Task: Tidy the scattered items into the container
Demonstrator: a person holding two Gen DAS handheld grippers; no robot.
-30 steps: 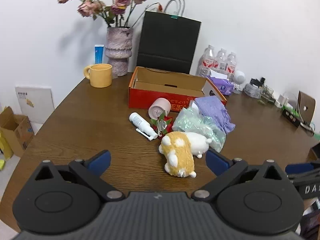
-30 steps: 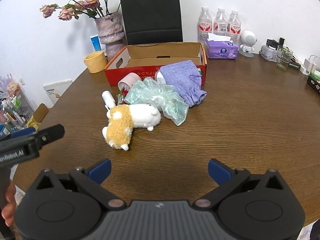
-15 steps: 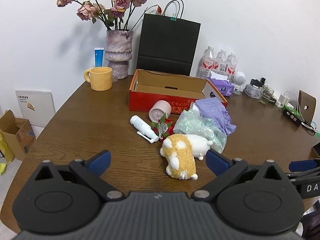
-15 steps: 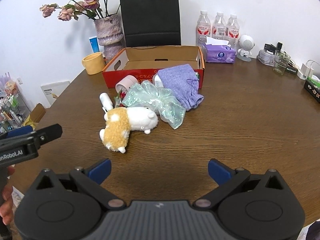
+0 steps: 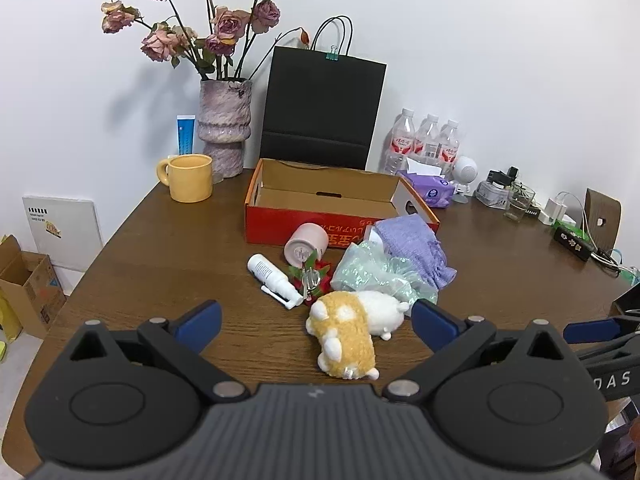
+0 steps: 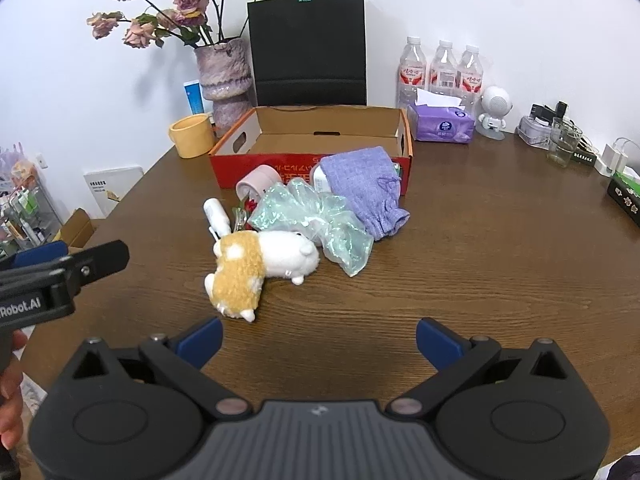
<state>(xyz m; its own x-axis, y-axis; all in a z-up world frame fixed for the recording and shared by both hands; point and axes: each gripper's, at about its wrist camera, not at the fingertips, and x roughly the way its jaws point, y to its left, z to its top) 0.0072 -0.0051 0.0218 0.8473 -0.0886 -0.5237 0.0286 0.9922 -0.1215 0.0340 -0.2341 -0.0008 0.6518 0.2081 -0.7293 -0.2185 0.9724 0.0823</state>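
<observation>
Left gripper (image 5: 316,322) and right gripper (image 6: 319,338) both spread wide and empty, plush toy (image 6: 260,266) lying on table (image 6: 480,280) before empty red box (image 6: 320,140)

We read "Robot.AI" in white on the black body of the left gripper (image 6: 60,276) in the right wrist view, its start cut off by the frame edge. In the left wrist view, the right gripper (image 5: 600,344) bears the partial letters "DAS". The yellow print on the red box (image 5: 272,228) and the water bottle labels (image 6: 440,76) are not legible.

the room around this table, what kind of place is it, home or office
Probably a home or small office corner: a wooden table against a white wall, with a vase of dried roses, water bottles and a tissue pack.
</observation>
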